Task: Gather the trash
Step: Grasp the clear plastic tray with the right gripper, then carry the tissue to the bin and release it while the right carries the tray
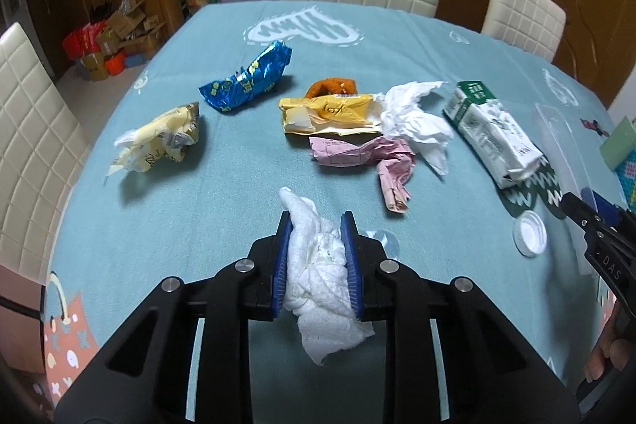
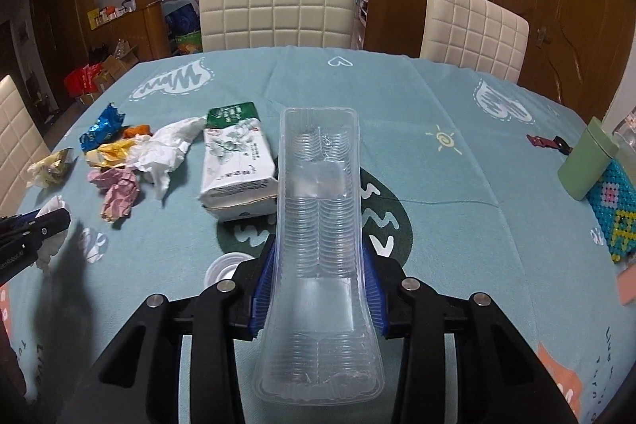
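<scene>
Left wrist view: left gripper (image 1: 318, 261) clamps tissue (image 1: 318, 281), lower centre, lifted for disposal. Right gripper (image 2: 318, 289) pinches clear tray (image 2: 318, 245) by its sides. Remaining wrappers (image 1: 246, 82) scattered mid-frame on table (image 1: 397, 34).
</scene>
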The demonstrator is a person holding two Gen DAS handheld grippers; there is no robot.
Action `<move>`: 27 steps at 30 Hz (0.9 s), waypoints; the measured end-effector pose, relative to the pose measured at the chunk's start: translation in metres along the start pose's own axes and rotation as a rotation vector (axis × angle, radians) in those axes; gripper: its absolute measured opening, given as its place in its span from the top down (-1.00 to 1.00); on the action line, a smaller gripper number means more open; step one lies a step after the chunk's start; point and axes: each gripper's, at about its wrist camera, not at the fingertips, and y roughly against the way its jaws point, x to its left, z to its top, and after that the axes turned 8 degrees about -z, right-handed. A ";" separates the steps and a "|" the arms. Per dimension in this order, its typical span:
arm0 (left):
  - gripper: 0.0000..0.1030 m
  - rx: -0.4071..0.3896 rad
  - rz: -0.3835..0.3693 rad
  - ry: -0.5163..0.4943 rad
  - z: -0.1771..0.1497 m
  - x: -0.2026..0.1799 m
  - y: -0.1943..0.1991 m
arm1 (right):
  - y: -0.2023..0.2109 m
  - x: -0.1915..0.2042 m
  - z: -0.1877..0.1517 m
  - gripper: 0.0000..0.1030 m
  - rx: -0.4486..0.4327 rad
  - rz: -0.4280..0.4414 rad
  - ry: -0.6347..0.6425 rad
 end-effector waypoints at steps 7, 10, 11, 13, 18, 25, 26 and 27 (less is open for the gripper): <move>0.50 -0.029 0.006 -0.002 -0.013 0.008 0.026 | 0.028 0.019 -0.009 0.25 -0.030 0.020 0.015; 0.50 -0.041 0.016 0.002 -0.020 0.017 0.038 | 0.038 0.031 -0.013 0.24 -0.039 0.035 0.030; 0.50 -0.044 0.020 0.005 -0.023 0.021 0.043 | 0.041 0.036 -0.014 0.24 -0.042 0.039 0.034; 0.50 -0.049 0.028 0.012 -0.027 0.028 0.050 | 0.046 0.046 -0.015 0.24 -0.046 0.055 0.044; 0.50 -0.070 0.052 0.041 -0.034 0.051 0.068 | 0.058 0.082 -0.015 0.24 -0.061 0.105 0.093; 0.50 -0.088 0.084 0.095 -0.042 0.090 0.087 | 0.067 0.134 -0.012 0.24 -0.078 0.171 0.170; 0.50 -0.091 0.088 0.101 -0.043 0.095 0.089 | 0.068 0.141 -0.011 0.24 -0.079 0.181 0.180; 0.50 -0.093 0.093 0.108 -0.044 0.100 0.091 | 0.069 0.146 -0.011 0.24 -0.081 0.189 0.188</move>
